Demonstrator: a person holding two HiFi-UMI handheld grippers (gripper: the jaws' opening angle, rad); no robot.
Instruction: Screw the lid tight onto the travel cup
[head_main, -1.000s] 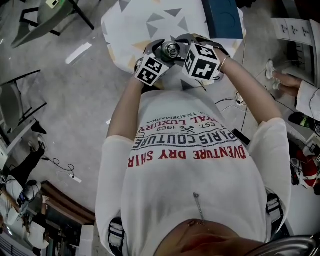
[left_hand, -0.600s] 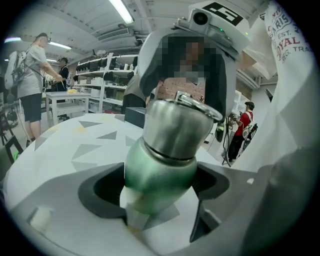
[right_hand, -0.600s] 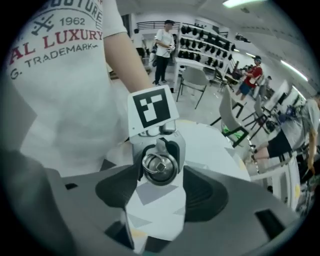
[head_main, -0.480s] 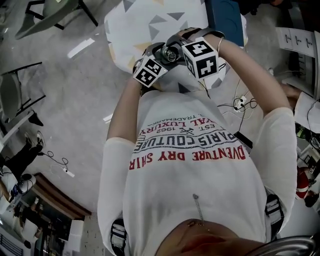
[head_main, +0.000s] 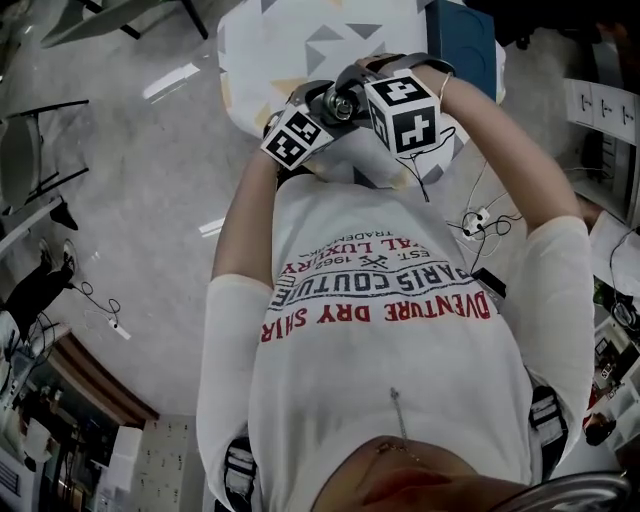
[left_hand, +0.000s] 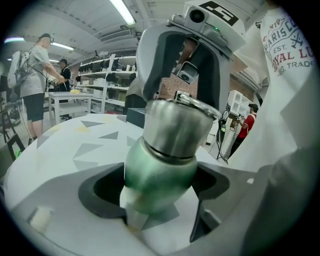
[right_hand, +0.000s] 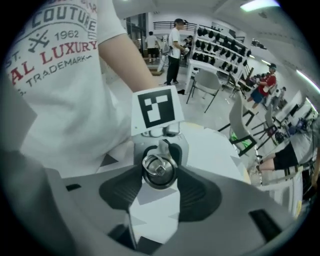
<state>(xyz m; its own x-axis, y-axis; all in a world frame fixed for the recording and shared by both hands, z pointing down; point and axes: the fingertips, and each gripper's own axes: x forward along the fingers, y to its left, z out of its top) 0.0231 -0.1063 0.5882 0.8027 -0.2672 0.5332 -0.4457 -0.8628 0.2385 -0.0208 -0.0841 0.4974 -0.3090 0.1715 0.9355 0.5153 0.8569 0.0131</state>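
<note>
The travel cup (left_hand: 160, 170) has a green body and a steel lid (left_hand: 175, 127). It is held in the air over the table's near edge. My left gripper (left_hand: 160, 186) is shut on the green body, a dark pad on each side. My right gripper (right_hand: 159, 176) faces it from the top end. Its jaws are closing, with the round lid (right_hand: 159, 170) between them and both pads touching its rim. In the head view the lid (head_main: 343, 102) shows between the left gripper (head_main: 322, 112) and the right gripper (head_main: 358, 92). The cup's base is hidden.
A white table (head_main: 300, 40) with grey and yellow triangles lies under the grippers, and a dark blue box (head_main: 455, 30) sits at its far right. Cables (head_main: 480, 215) run over the floor to the right. People, chairs and shelves stand further off in the gripper views.
The right gripper's marker cube has turned a little and shifted slightly up beside the lid. The left gripper still holds the cup in the same place.
</note>
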